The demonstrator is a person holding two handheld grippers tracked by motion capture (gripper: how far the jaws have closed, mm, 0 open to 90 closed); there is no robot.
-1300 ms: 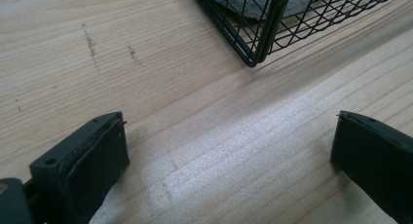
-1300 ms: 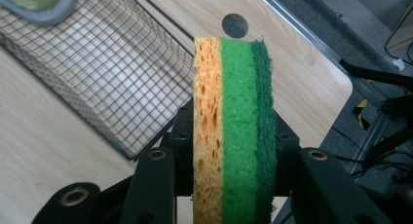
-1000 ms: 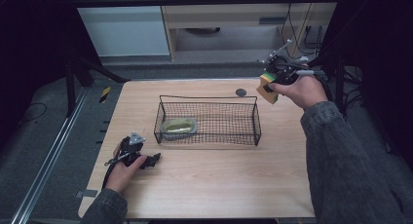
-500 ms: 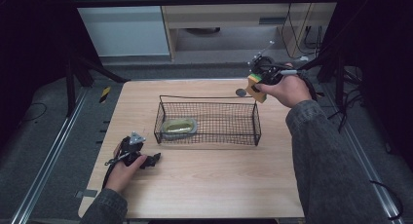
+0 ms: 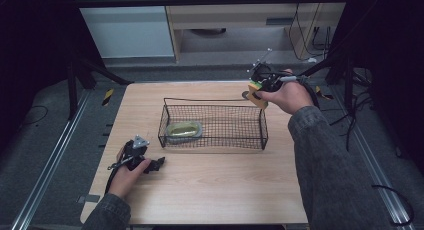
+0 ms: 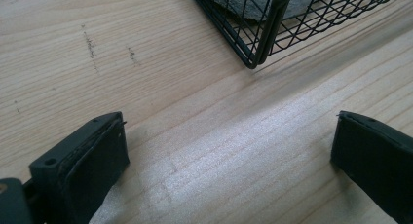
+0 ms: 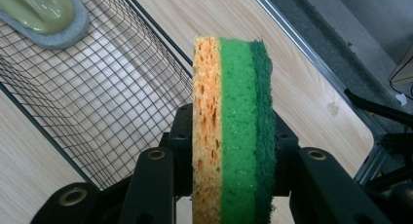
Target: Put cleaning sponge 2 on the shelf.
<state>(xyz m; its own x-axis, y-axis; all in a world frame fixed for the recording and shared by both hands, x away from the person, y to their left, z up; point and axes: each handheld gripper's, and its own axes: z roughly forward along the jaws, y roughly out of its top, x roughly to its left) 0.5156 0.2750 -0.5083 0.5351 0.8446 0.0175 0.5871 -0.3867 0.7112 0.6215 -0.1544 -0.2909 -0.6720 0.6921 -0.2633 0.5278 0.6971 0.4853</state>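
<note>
My right hand-held gripper, clamped on the orange-and-green layered sponge, has swung left twd the black wire basket, upper right of frame; drop-in looks next. Left hand-held gripper rests w/ jaws apart on wooden worktop.

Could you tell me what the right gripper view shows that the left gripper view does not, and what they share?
The right gripper view alone: a sponge with orange, light green and dark green layers, clamped upright in the right claw, and the pale green item on a grey pad inside the basket.

The left gripper view alone: the left claw with jaws wide apart and nothing between them, low over bare wood, facing a basket corner.

Both: the black wire basket and the light wooden table.
</note>
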